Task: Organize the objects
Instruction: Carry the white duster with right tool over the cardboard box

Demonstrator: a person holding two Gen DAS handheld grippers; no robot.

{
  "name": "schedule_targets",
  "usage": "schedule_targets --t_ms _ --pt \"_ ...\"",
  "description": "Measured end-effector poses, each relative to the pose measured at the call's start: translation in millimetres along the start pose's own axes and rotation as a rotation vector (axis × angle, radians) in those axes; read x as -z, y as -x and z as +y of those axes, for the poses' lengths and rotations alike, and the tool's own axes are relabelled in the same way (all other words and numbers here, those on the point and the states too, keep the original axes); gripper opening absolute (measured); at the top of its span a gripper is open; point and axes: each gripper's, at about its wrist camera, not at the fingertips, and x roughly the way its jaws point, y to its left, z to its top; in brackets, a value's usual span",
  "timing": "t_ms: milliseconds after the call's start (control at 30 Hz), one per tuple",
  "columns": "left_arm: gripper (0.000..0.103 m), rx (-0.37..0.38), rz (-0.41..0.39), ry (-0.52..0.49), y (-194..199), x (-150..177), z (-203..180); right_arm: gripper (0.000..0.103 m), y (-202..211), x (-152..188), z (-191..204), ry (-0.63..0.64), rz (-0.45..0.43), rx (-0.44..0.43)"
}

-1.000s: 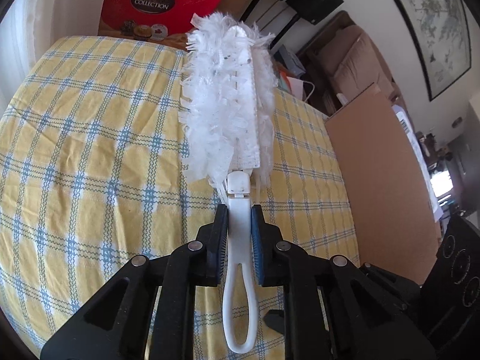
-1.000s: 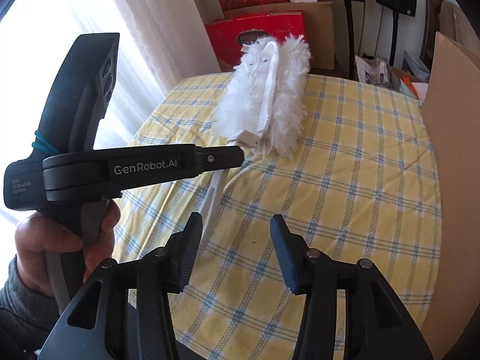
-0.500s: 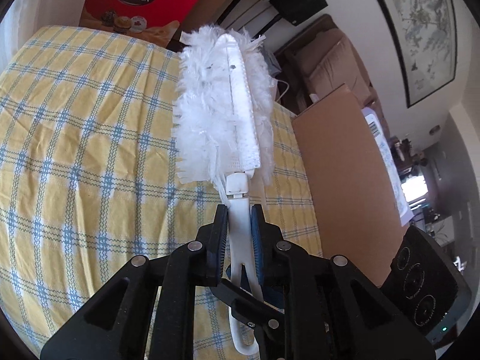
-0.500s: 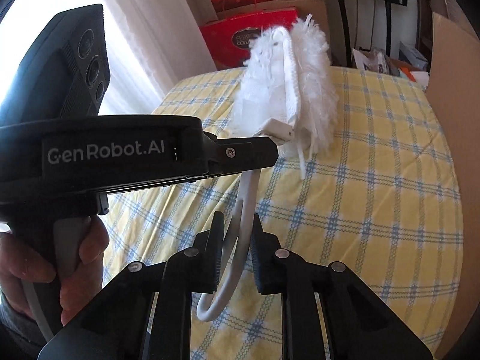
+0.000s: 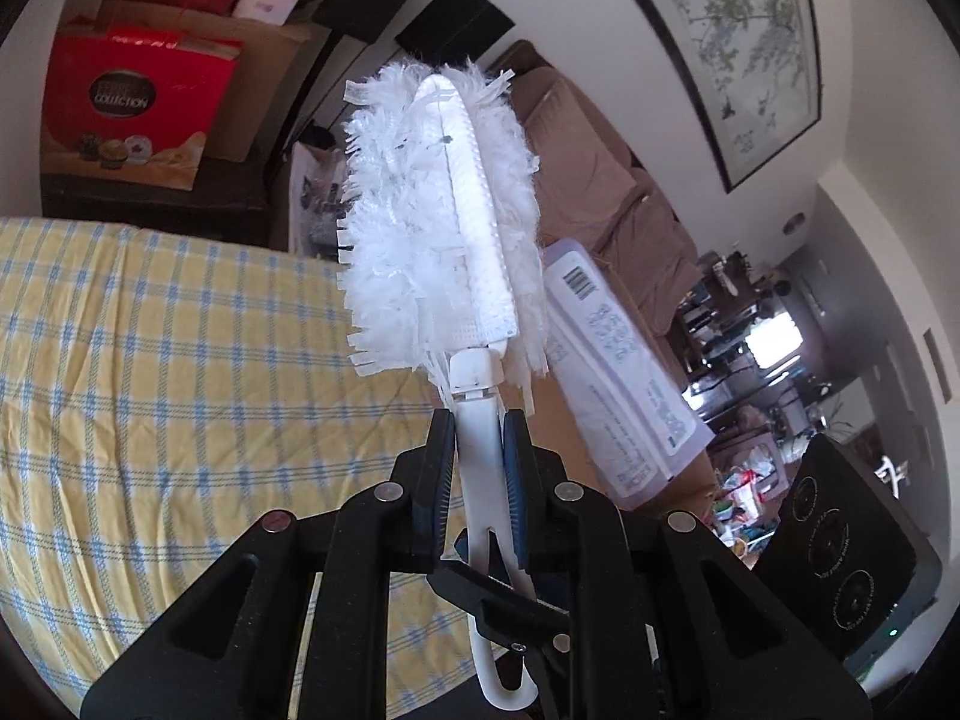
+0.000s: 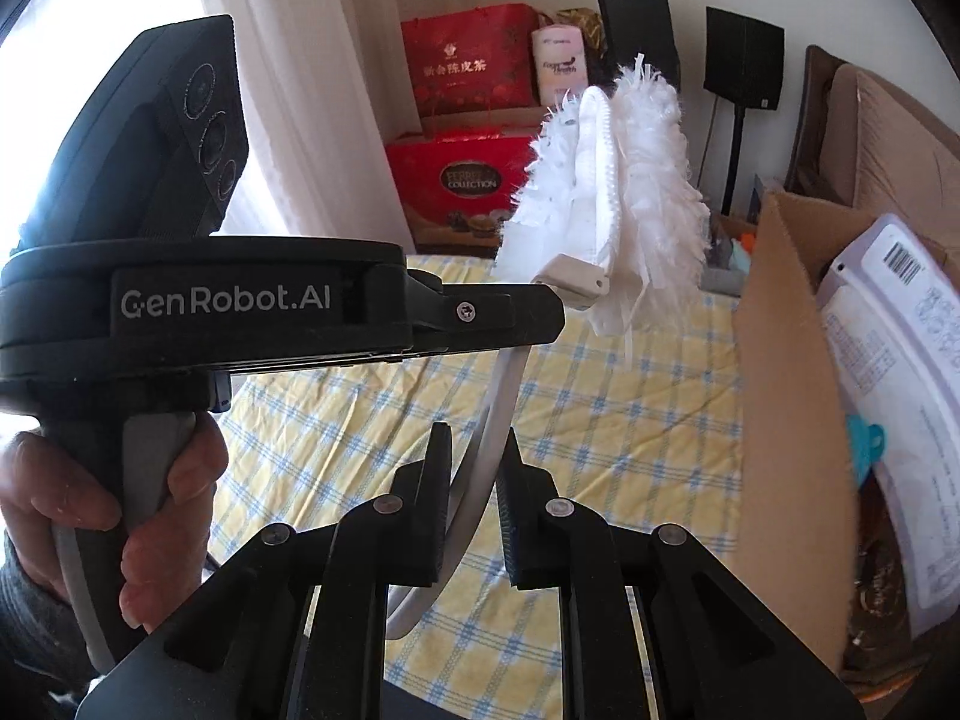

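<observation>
While both are gripping the white duster (image 5: 444, 228) by its handle, the left gripper (image 5: 477, 468) and right gripper (image 6: 474, 480) are holding it above the checked table (image 5: 150, 360).

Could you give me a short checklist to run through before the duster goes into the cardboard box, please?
1. Left gripper shut on the duster handle: ok.
2. Right gripper shut on the handle loop: ok.
3. Duster lifted off the tablecloth: ok.
4. Cardboard box open at the top: ok.
5. Free room in the box beside the white package: cannot tell.
</observation>
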Motion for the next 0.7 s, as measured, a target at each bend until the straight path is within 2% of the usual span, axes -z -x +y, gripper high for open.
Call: schedule_targets --t_ms 200,367,533,700 --pt "0.016 0.029 0.011 -0.084 -19 -14 -62 0.013 42 -12 -35 -0.025 -0.037 0.040" --pt "0.016 0.064 0.048 -0.111 -49 -11 -101 0.013 66 -14 -66 -0.019 -0.025 0.098" --pt "0.017 0.103 0.104 -0.089 -85 -2 -119 0.013 85 1 -100 -0.014 0.030 0.129" --pt "0.016 0.118 0.134 -0.063 -117 13 -130 0.013 85 17 -121 0.023 0.081 0.182"
